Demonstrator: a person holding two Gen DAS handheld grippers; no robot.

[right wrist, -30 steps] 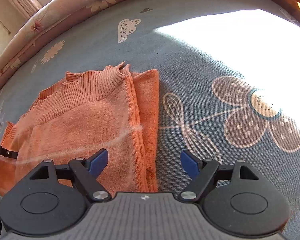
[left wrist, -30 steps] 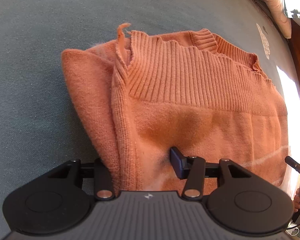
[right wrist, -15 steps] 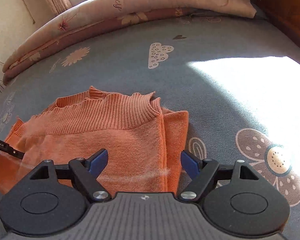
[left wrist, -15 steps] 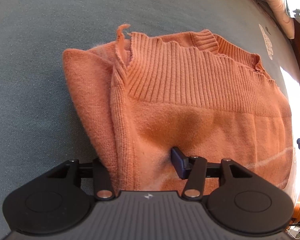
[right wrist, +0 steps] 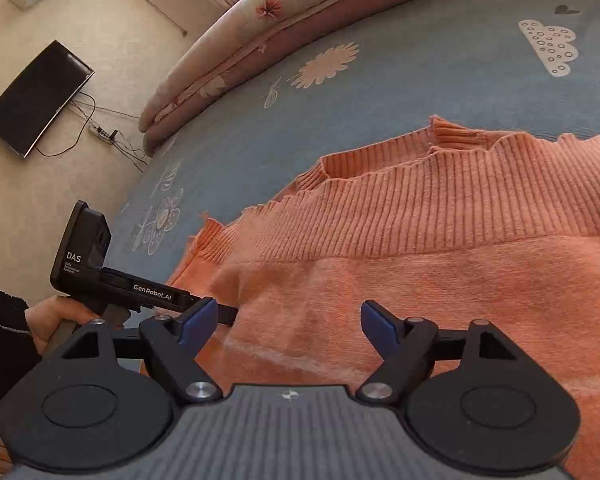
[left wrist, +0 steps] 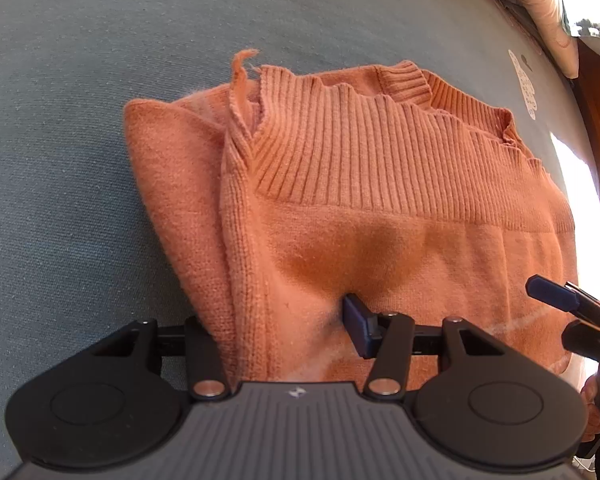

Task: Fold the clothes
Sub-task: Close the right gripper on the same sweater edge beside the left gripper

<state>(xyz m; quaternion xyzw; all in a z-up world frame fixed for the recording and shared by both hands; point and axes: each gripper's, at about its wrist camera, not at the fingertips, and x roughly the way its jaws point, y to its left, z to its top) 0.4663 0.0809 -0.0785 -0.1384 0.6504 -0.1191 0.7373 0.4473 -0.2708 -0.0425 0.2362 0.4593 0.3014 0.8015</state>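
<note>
An orange knit sweater (left wrist: 380, 208) lies folded on the blue bedspread (left wrist: 80, 160), ribbed hem on top. My left gripper (left wrist: 284, 324) grips its near left edge: the fabric fills the gap between the fingers, and the left finger is hidden behind it. The sweater also shows in the right wrist view (right wrist: 440, 260). My right gripper (right wrist: 284, 320) is open and empty, held just above the sweater's near part. The left gripper (right wrist: 228, 314) shows at the left of that view, in a hand, its tip in the sweater's edge.
A rolled floral quilt (right wrist: 300, 12) lies along the far side of the bed. A black monitor (right wrist: 36, 96) and cables lie on the floor to the left. The right gripper's blue fingertip (left wrist: 552, 292) enters the left wrist view at the right edge.
My right gripper has swung left from the sweater's right edge and the bare bedspread to above the sweater's middle, nearer the left gripper. The left gripper has kept its hold.
</note>
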